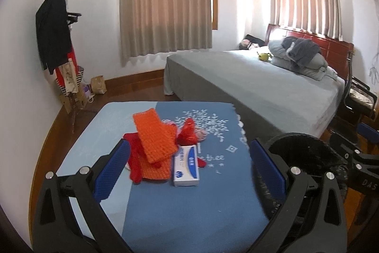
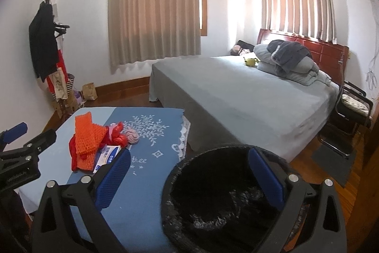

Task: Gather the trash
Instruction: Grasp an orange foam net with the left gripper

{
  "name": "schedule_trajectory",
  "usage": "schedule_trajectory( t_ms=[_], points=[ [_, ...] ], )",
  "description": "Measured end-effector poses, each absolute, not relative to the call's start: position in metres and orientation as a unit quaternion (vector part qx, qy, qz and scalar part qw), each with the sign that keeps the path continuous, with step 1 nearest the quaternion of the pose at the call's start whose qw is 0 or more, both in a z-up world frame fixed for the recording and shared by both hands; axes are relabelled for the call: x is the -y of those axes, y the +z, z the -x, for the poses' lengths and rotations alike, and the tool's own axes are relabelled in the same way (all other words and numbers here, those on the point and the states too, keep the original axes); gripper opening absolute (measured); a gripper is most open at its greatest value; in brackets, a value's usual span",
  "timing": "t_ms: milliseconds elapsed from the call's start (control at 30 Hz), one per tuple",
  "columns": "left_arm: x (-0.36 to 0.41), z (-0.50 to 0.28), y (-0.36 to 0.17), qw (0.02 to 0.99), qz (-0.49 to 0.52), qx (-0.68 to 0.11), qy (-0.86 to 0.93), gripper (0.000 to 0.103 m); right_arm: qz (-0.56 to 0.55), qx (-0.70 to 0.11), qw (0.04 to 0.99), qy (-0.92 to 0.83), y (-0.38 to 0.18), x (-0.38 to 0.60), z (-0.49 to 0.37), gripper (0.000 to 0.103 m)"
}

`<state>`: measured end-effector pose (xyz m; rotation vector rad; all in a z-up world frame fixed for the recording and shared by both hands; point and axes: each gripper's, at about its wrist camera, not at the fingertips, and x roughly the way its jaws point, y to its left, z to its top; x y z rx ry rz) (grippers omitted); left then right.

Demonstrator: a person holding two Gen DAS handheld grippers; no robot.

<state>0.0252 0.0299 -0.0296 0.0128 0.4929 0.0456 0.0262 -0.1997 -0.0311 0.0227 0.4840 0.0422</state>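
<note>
A pile of trash lies on the blue cloth-covered table (image 1: 184, 205): an orange mesh piece (image 1: 154, 136), red plastic scraps (image 1: 188, 132), a pink crumpled wad (image 1: 201, 133) and a white-and-blue box (image 1: 187, 165). My left gripper (image 1: 189, 170) hovers open just short of the pile, the box between its blue pads (image 1: 111, 172). A black-lined trash bin (image 2: 213, 200) stands at the table's right edge. My right gripper (image 2: 189, 179) is open above the bin's mouth. The pile shows in the right wrist view too, with the orange mesh (image 2: 86, 134) and the box (image 2: 107, 157).
A grey bed (image 1: 248, 84) with heaped pillows fills the right side. A coat stand (image 1: 56, 39) with dark clothes and a paper bag (image 1: 98, 84) sit by the left wall. A black chair (image 2: 350, 110) stands beside the bed. Wooden floor surrounds the table.
</note>
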Motion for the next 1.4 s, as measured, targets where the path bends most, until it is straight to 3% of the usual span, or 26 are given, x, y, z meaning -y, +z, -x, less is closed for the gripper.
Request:
schedule_trajectory(
  t_ms=[367, 467, 567, 633, 900, 967, 1133, 1233, 1400],
  points=[
    [-0.082, -0.077, -0.070, 0.962, -0.009, -0.259, 0.084, 0.098, -0.011, -0.257, 0.964, 0.071, -0.066, 0.157, -0.088, 0.097],
    [-0.090, -0.096, -0.083, 0.960, -0.010, -0.267, 0.088, 0.097, -0.013, -0.261, 0.961, 0.084, -0.073, 0.146, -0.105, 0.089],
    [-0.095, -0.114, -0.095, 0.958, -0.010, -0.274, 0.085, 0.090, -0.015, -0.265, 0.960, 0.092, -0.081, 0.138, -0.120, 0.085],
    [-0.097, -0.127, -0.104, 0.956, -0.009, -0.283, 0.081, 0.080, -0.012, -0.271, 0.958, 0.095, -0.087, 0.133, -0.130, 0.079],
    [-0.109, -0.164, -0.136, 0.947, 0.013, -0.314, 0.071, 0.078, -0.003, -0.291, 0.951, 0.099, -0.105, 0.123, -0.149, 0.079],
    [-0.109, -0.170, -0.142, 0.946, 0.011, -0.318, 0.064, 0.071, -0.005, -0.297, 0.949, 0.101, -0.108, 0.121, -0.153, 0.079],
    [-0.108, -0.176, -0.149, 0.945, 0.017, -0.323, 0.038, 0.041, 0.002, -0.301, 0.947, 0.109, -0.114, 0.111, -0.158, 0.078],
    [-0.105, -0.172, -0.145, 0.949, 0.012, -0.314, 0.036, 0.031, 0.005, -0.304, 0.946, 0.115, -0.115, 0.107, -0.158, 0.077],
    [-0.103, -0.158, -0.129, 0.956, 0.020, -0.292, 0.025, 0.023, 0.002, -0.298, 0.947, 0.120, -0.113, 0.103, -0.157, 0.077]
  ],
)
